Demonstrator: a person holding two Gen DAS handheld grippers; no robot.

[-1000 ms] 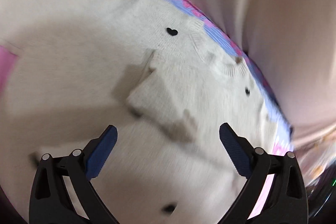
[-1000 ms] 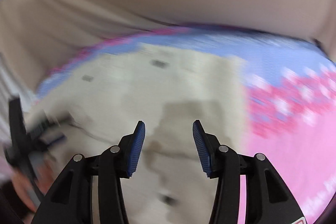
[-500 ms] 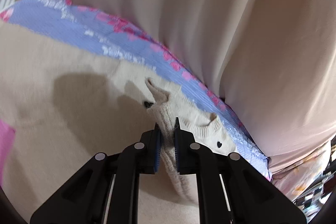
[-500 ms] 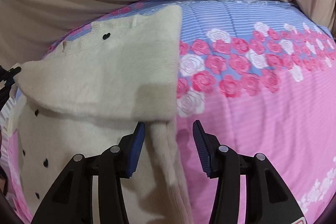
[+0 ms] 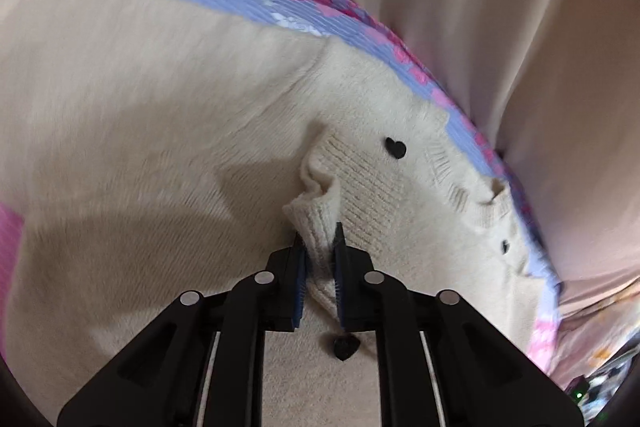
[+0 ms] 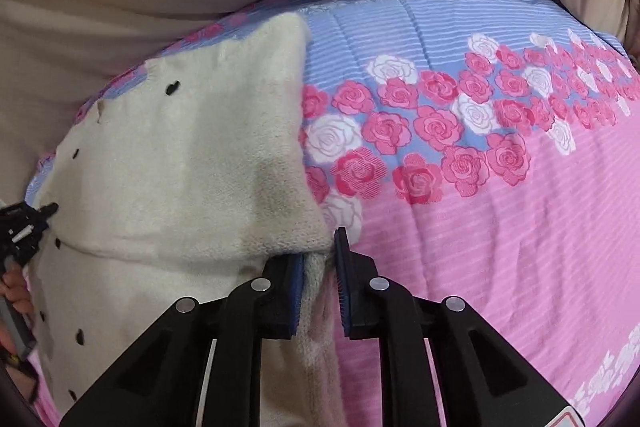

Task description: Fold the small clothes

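1. The left gripper point(image 5: 319, 247) is seen closed down on a bunched ribbed edge of the cream sweater point(image 5: 168, 131), the knit pinched between its blue pads point(image 5: 301, 267).
2. The right gripper point(image 6: 319, 259) is nearly closed, with a fold of the sweater point(image 6: 180, 167) caught between its pads; a strip of the fabric runs down between the two fingers towards the camera.
3. The sweater is cream knit, scattered with small black hearts point(image 5: 395, 147); a ribbed neckline point(image 5: 468, 183) is visible to the right of the left gripper.
4. In the right wrist view a folded-over panel of the sweater is laid across the lower body of the garment, its right edge standing against the rose print.
5. The sweater is spread on a bed – the bedspread point(image 6: 500, 187) is pink at the near side, blue-striped at the far side, with a band of pink and white roses point(image 6: 436, 127) between.
6. In the right wrist view the left gripper point(image 6: 24, 223) is partly seen at the far left edge, touching the sweater's side.
7. Beige drapery point(image 5: 480, 7) is seen beyond the bed – details there are blurred.
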